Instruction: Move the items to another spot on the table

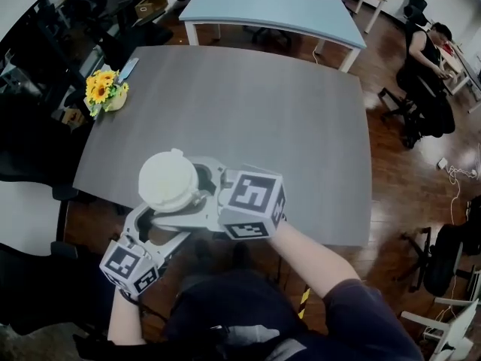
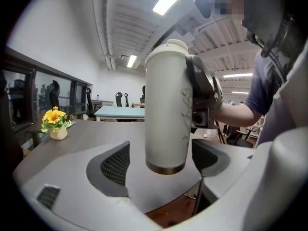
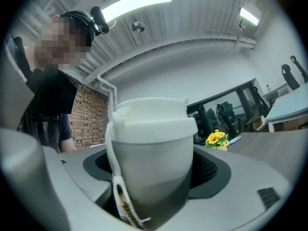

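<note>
A white insulated bottle (image 1: 168, 180) with a strap on its lid hangs upright over the near edge of the grey table (image 1: 248, 111). My right gripper (image 1: 180, 198) is shut on its upper part, just under the lid. In the right gripper view the bottle (image 3: 151, 162) fills the space between the pads of that gripper (image 3: 154, 177). My left gripper (image 1: 159, 229) sits lower and to the left, open. In the left gripper view the bottle (image 2: 166, 109) stands between its jaws (image 2: 161, 166) with a gap on each side.
A small pot of yellow flowers (image 1: 105, 90) and a phone (image 1: 128, 69) sit at the table's far left corner. Beyond stands a light blue table (image 1: 270, 6). A seated person (image 1: 428, 59) and office chairs are at the right.
</note>
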The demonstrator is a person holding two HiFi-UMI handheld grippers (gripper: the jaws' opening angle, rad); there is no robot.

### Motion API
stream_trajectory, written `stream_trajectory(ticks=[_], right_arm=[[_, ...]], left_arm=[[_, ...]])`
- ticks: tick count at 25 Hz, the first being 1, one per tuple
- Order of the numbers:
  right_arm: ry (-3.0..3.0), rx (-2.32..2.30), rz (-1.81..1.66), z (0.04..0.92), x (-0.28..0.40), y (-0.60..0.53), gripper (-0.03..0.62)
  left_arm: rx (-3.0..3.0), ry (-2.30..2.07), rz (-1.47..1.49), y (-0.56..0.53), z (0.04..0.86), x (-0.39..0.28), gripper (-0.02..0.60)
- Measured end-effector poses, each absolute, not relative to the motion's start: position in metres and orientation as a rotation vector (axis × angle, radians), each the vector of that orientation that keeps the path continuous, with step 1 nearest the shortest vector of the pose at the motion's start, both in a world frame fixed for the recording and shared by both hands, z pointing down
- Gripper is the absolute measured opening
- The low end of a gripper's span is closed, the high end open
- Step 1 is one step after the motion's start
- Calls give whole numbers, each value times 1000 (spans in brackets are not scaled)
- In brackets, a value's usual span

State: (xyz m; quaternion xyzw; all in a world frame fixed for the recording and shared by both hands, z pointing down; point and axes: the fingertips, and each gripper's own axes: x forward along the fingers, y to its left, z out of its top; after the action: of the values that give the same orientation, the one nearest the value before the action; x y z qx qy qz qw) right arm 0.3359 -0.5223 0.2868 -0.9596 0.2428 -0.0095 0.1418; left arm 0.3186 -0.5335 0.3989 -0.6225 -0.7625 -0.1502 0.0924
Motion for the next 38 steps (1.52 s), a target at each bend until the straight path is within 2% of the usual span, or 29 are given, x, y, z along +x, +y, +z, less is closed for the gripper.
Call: stream_trajectory(ticks=[14, 20, 30, 34, 36, 38], right_arm=[[631, -2818, -36, 273, 367, -558, 414], [623, -2831, -15, 265, 353, -560, 414], [560, -2827, 11, 265, 274, -515, 416], [579, -2859, 41, 262, 224, -497, 414], [597, -2875, 57, 256, 195, -486, 414], [619, -2876, 69, 251, 163, -474, 414]], left_arm=[[-1768, -2490, -509, -561, 403, 333, 423], [-1692, -2578, -464, -547, 392, 320, 423], [-1476, -2553, -352, -490, 396, 230, 423], [-1425, -2555, -326, -463, 393, 176, 422], [-1432, -2576, -333, -448, 388, 145, 393], [-1446, -2581, -330, -435, 383, 115, 391]])
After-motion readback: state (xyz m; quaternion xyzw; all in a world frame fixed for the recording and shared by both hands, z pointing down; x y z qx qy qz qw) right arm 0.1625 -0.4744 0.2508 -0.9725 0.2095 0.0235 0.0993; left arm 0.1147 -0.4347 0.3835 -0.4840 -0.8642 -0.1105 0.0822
